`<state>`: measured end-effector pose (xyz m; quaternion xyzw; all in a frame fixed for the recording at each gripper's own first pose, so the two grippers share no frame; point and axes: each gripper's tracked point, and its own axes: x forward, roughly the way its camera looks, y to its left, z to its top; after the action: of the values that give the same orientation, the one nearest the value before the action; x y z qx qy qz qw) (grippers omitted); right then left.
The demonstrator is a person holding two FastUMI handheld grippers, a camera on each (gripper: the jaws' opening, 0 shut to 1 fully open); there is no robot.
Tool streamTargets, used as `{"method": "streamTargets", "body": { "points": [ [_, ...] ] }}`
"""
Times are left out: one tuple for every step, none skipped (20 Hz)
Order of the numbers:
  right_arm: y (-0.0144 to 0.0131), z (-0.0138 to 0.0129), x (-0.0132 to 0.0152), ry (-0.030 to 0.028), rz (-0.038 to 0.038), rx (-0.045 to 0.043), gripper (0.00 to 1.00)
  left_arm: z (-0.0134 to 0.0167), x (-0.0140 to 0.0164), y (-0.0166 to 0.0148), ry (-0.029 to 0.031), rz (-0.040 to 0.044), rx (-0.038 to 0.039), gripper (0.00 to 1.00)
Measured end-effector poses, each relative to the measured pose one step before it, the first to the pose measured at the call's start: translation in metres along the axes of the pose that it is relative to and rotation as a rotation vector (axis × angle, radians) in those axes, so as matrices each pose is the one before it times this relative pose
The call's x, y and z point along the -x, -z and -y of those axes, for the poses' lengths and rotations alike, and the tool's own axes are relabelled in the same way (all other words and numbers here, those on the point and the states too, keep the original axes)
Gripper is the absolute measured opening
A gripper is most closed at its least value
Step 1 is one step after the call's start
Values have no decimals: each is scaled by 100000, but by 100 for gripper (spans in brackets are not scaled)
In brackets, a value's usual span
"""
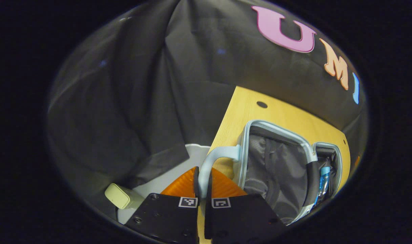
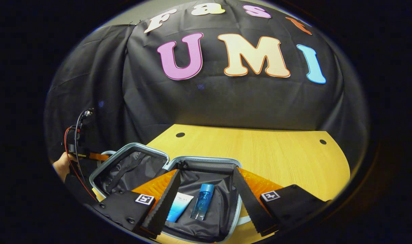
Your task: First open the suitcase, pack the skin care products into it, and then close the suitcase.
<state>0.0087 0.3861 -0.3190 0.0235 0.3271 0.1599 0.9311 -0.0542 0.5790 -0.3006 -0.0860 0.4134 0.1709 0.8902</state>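
My left gripper is clamped on the suitcase's handle, lid tipped up at the table's left edge. My right gripper hangs wide open over the tube and bottle lying inside.

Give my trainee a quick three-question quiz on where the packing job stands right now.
1. True or false: the left tool is shut on the suitcase handle.
2. Which items lie in the suitcase under the right tool? A) blue bottle and tube B) a towel C) nothing
3. Fill in: the suitcase lid is ___, on the wooden table.

Key
1. True: both fingers press the pale handle.
2. A: blue bottle and tube rest on the lining.
3. Open; the right tool is open too.
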Motion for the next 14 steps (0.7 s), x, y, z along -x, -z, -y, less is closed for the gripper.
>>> {"method": "streamTargets", "body": {
  "points": [
    [-254, 53, 290, -1354, 965, 110, 98, 781, 1447, -1059, 858, 2307, -375, 0],
    [-430, 127, 275, -784, 1817, 189, 98, 1021, 1129, -1114, 958, 2356, -665, 0],
    [-353, 165, 205, -943, 1041, -290, 98, 716, 1051, -1043, 579, 2457, -1209, 0],
    [-105, -95, 345, -1666, 539, -477, 98, 1053, 1430, -953, 1265, 2623, -938, 0],
    [-277, 100, 310, -1347, 743, 252, 98, 1199, 1075, -1073, 1558, 3434, 66, 0],
    [-401, 282, 363, -1114, 869, 755, 98, 1314, 1273, -889, 1707, 2589, 362, 0],
    [-349, 432, 486, -958, 749, 666, 98, 1275, 1031, -911, 1564, 2473, 301, 0],
    [-327, 466, 634, -932, 1005, 114, 98, 1118, 1319, -786, 783, 2255, -113, 0],
    [-299, 552, 565, -819, 438, -69, 98, 1265, 971, -756, 892, 1878, -521, 0],
    [101, 497, 572, -653, 208, -304, 98, 1069, 914, -585, 611, 1896, -1008, 0],
    [-172, 543, 535, -614, 357, -604, 98, 1052, 713, -325, 764, 816, -1218, 0],
    [-327, 447, 490, -559, 286, -452, 98, 981, 560, -492, 251, 1191, -1175, 0],
    [-227, 480, 425, -503, 348, -177, 98, 1063, 710, -436, 773, 655, -572, 0],
    [-213, 519, 422, -342, 551, -98, 98, 1257, 389, -632, 1153, 1300, -248, 0]
  ]
}}
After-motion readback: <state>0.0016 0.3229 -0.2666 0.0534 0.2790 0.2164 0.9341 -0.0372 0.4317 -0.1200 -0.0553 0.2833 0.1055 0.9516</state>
